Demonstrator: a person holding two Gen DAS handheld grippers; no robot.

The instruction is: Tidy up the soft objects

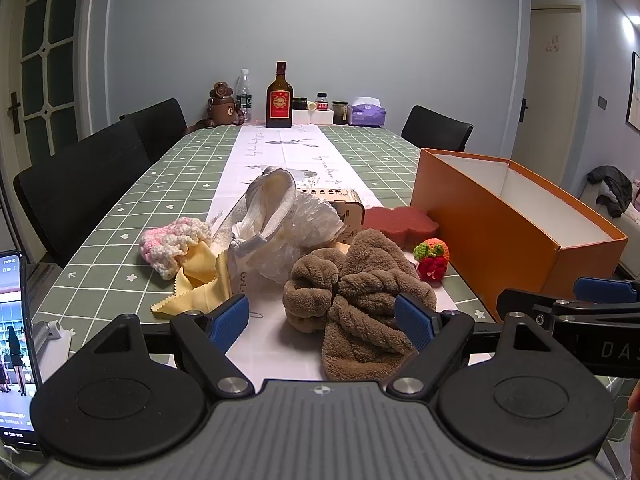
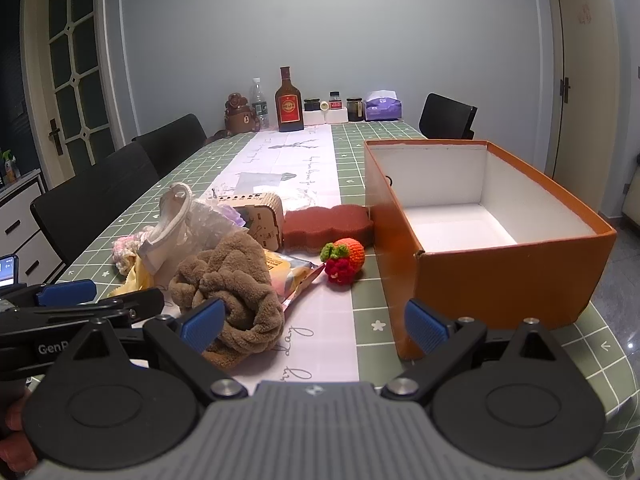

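A crumpled brown plush towel (image 1: 352, 292) (image 2: 232, 288) lies on the table just ahead of my left gripper (image 1: 324, 322), which is open with its blue pads either side of the towel's near edge. My right gripper (image 2: 316, 326) is open and empty, between the towel and the orange box (image 2: 492, 256) (image 1: 516, 220), whose white inside holds nothing. Behind the towel sit a white bag (image 1: 280, 224), a pink knitted piece (image 1: 172, 244), a yellow cloth (image 1: 200, 280), a dark red sponge (image 1: 400, 222) (image 2: 324, 226), and a crocheted orange and red fruit (image 1: 432, 258) (image 2: 344, 258).
A small wooden box (image 2: 262, 218) and a snack packet (image 2: 292, 276) lie among the pile. Bottles, jars and a tissue pack (image 1: 366, 112) line the table's far end. Black chairs (image 1: 88, 184) stand at the left and far right. A phone (image 1: 14, 344) stands at the near left.
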